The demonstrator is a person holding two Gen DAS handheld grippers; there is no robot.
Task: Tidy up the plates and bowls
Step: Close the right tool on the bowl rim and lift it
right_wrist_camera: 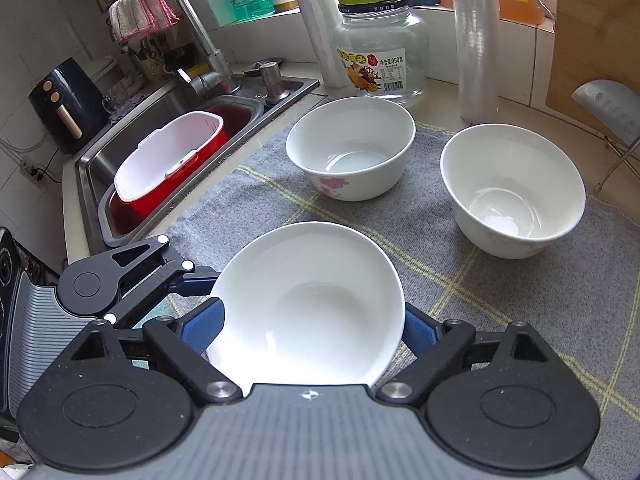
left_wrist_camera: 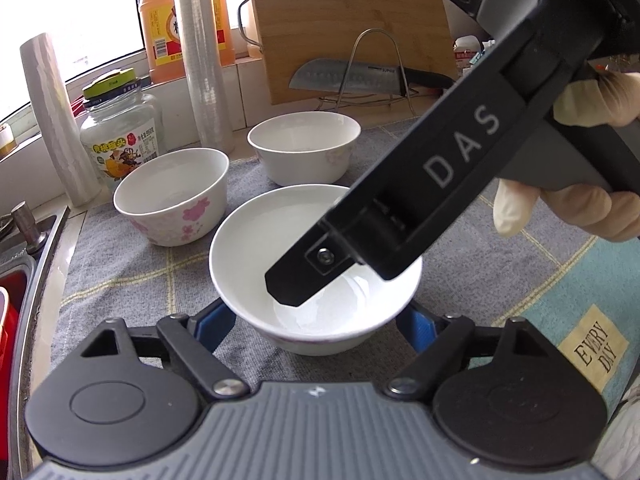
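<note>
Three white bowls sit on a grey checked mat (left_wrist_camera: 120,264). The nearest bowl (left_wrist_camera: 276,248) lies between the blue fingers (left_wrist_camera: 214,326) of my left gripper (left_wrist_camera: 316,330), which is spread wide around its base. My right gripper (right_wrist_camera: 310,326) straddles the same bowl (right_wrist_camera: 308,308) with its blue fingers (right_wrist_camera: 202,326) at the rim on both sides; its body (left_wrist_camera: 420,196) hangs over the bowl in the left wrist view. A flowered bowl (left_wrist_camera: 172,196) (right_wrist_camera: 352,146) stands at the back left, a plain bowl (left_wrist_camera: 304,146) (right_wrist_camera: 512,188) at the back right.
A glass jar (right_wrist_camera: 380,52), two rolls of film (right_wrist_camera: 476,40), an oil bottle (left_wrist_camera: 176,20), a cutting board (left_wrist_camera: 348,20) and a knife (left_wrist_camera: 348,78) on a rack line the back. A sink (right_wrist_camera: 132,128) with a red tub (right_wrist_camera: 168,160) lies left of the mat.
</note>
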